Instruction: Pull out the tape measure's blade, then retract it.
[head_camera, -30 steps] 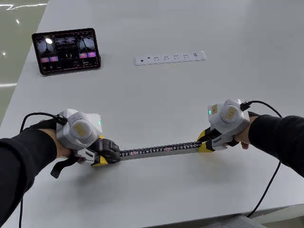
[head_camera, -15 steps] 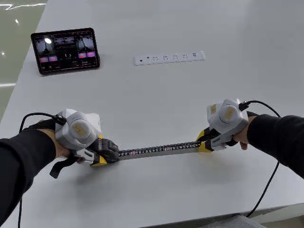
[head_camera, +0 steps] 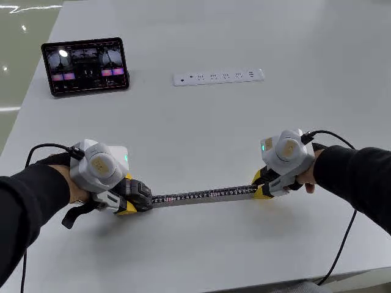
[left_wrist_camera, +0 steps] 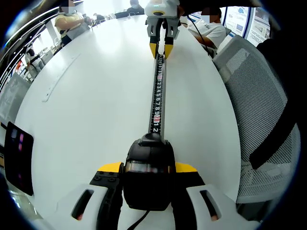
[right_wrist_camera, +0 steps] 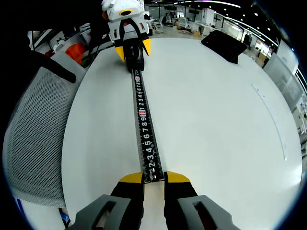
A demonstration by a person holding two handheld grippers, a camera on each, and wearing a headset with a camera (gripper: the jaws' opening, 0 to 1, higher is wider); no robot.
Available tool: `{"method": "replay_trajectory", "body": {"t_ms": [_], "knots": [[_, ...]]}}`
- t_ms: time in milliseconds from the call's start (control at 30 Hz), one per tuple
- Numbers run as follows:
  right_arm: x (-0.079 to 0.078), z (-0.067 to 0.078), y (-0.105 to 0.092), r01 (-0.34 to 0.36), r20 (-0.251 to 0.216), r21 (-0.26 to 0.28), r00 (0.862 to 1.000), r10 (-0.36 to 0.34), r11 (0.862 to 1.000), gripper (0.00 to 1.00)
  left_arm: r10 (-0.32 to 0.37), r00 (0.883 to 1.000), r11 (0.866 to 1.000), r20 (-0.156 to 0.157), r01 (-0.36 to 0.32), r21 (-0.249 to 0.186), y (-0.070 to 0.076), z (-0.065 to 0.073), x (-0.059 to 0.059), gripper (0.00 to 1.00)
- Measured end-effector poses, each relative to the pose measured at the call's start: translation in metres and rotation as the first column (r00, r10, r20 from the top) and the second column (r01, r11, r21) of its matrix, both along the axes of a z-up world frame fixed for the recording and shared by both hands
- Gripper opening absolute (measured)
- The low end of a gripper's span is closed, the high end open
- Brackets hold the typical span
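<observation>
Left gripper (left_wrist_camera: 147,167) clamped tape measure case (head_camera: 140,193) on worktop (head_camera: 214,122); right gripper (right_wrist_camera: 153,178) pinched tip of blade (right_wrist_camera: 144,120) (stretched flat between them). Retraction best fed slowly, straight, case steady.

Dark-sleeved arms (head_camera: 30,201) spread wide, left tool (head_camera: 137,196) gripping, right tool (head_camera: 259,185) pinching, tips facing each other

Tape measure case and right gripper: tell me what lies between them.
The pulled-out blade runs from case to right gripper over the white table, shown in the head view.
</observation>
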State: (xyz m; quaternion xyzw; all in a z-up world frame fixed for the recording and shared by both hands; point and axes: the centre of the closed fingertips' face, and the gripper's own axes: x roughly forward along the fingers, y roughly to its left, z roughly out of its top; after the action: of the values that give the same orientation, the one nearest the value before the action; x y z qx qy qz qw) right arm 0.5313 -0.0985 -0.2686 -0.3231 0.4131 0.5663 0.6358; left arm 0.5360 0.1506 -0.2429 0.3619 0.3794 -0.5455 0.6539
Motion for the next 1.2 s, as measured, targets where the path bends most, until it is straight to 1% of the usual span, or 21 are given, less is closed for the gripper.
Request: {"method": "replay_trajectory", "body": {"t_ms": [133,300,533,567,633,667,700,767,867,933,1000,1067,1100,1133,1200], "knots": [[-0.001,0.0,0.0,-0.016,0.011,-0.01,1.0,0.016,1.0,0.12,-0.014,1.0,1.0,0.008,0.014,0.009,0.0,0.0,-0.001,0.34],[-0.002,-0.001,0.0,-0.046,0.027,-0.036,0.999,0.047,0.998,0.12,-0.017,1.0,1.0,0.003,0.017,0.012,0.0,0.001,-0.001,0.34],[0.0,0.001,0.001,-0.049,0.031,-0.043,0.998,0.051,0.998,0.16,-0.013,1.0,1.0,-0.005,0.013,0.012,0.003,0.005,0.0,0.34],[0.0,0.0,0.001,-0.053,0.031,-0.046,0.998,0.054,0.998,0.16,-0.008,1.0,1.0,-0.013,0.008,0.012,0.004,0.006,0.0,0.34],[0.0,0.001,0.001,-0.059,0.03,-0.05,0.998,0.061,0.997,0.17,0.013,1.0,1.0,-0.026,-0.013,-0.002,0.005,0.008,0.0,0.34],[-0.001,0.001,-0.001,-0.063,0.031,-0.056,0.997,0.064,0.996,0.17,0.039,0.999,0.999,-0.031,-0.04,-0.027,0.003,0.01,0.002,0.35],[-0.001,0.001,-0.002,-0.062,0.031,-0.059,0.997,0.064,0.996,0.17,0.053,0.998,0.998,-0.034,-0.054,-0.037,0.003,0.012,0.003,0.37],[-0.003,0.004,-0.004,-0.061,0.033,-0.058,0.997,0.063,0.996,0.18,0.058,0.998,0.998,-0.032,-0.06,-0.037,0.006,0.013,0.005,0.4],[-0.004,0.007,-0.004,-0.045,0.039,-0.044,0.998,0.047,0.998,0.2,0.069,0.997,0.996,-0.024,-0.071,-0.049,0.005,0.015,0.005,0.41],[-0.005,0.011,-0.004,-0.026,0.046,-0.029,0.999,0.027,0.999,0.22,0.091,0.996,0.993,-0.023,-0.092,-0.067,0.004,0.017,0.005,0.43],[-0.006,0.014,-0.004,0.002,0.051,-0.008,0.999,-0.002,1.0,0.23,0.104,0.994,0.991,-0.026,-0.106,-0.078,0.003,0.019,0.004,0.47],[-0.007,0.016,-0.004,0.012,0.055,0.006,0.998,-0.012,1.0,0.25,0.118,0.993,0.989,-0.025,-0.119,-0.088,0.003,0.021,0.003,0.51],[-0.007,0.016,-0.005,0.024,0.06,0.013,0.998,-0.024,1.0,0.25,0.13,0.991,0.986,-0.024,-0.132,-0.102,0.002,0.023,0.003,0.53],[-0.007,0.017,-0.005,0.035,0.058,0.019,0.998,-0.037,0.999,0.26,0.143,0.989,0.983,-0.026,-0.145,-0.108,0.003,0.024,0.003,0.55],[-0.005,0.016,-0.008,0.065,0.061,0.03,0.996,-0.066,0.997,0.28,0.176,0.984,0.976,-0.041,-0.179,-0.121,0.004,0.025,0.002,0.59]]}}
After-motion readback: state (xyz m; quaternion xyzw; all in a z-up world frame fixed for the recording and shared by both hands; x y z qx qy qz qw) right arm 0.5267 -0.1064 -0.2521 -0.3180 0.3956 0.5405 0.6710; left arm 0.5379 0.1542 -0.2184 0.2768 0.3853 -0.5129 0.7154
